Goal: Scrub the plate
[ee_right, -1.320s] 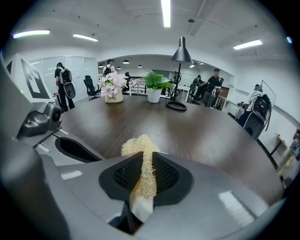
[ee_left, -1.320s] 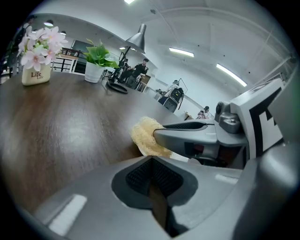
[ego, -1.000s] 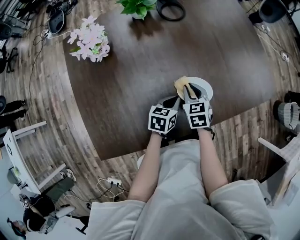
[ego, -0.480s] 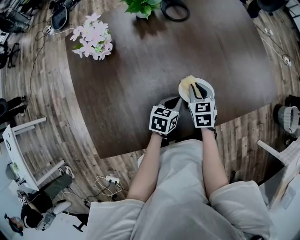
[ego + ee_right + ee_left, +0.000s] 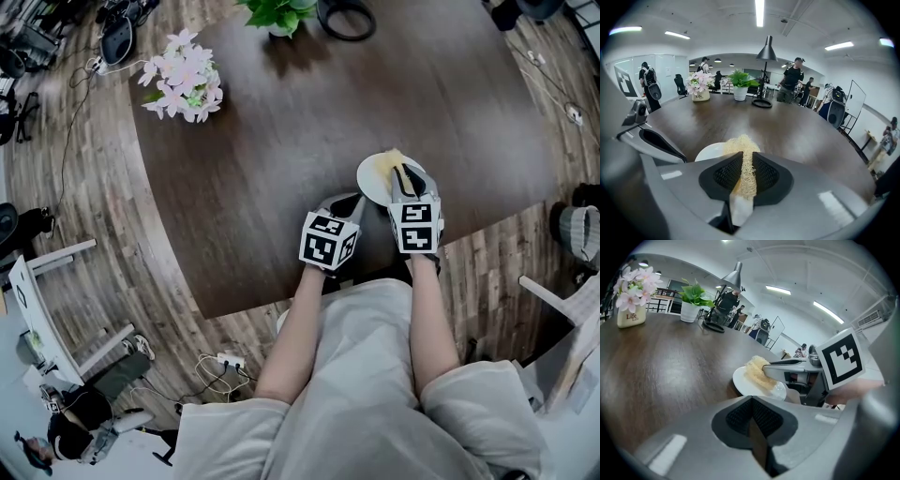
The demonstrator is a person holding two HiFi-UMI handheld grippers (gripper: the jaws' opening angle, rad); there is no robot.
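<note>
Risk of skidding: plate (image 5: 372, 180) lying unheld on tabletop (image 5: 281, 112), edge close behind plate. Right tool (image 5: 405, 178) pinching fibrous scrubber (image 5: 394, 159) over plate's far side. Left tool (image 5: 349, 202) pressed together, empty, just beside plate, perhaps not touching. Could slide off under hard strokes.

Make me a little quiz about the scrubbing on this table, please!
1. Pick one: what do the right gripper's jaws hold over the round white plate?
A) a pale yellow fibrous scrubber
B) a green leafy plant
C) nothing
2. True or false: the left gripper's jaws are wide open around the plate.
3. Fill in the blank: the pot of pink flowers stands on the dark brown wooden ____.

Key: 1 A. 2 False: they are together, with nothing between them, beside the plate. 3 table.
</note>
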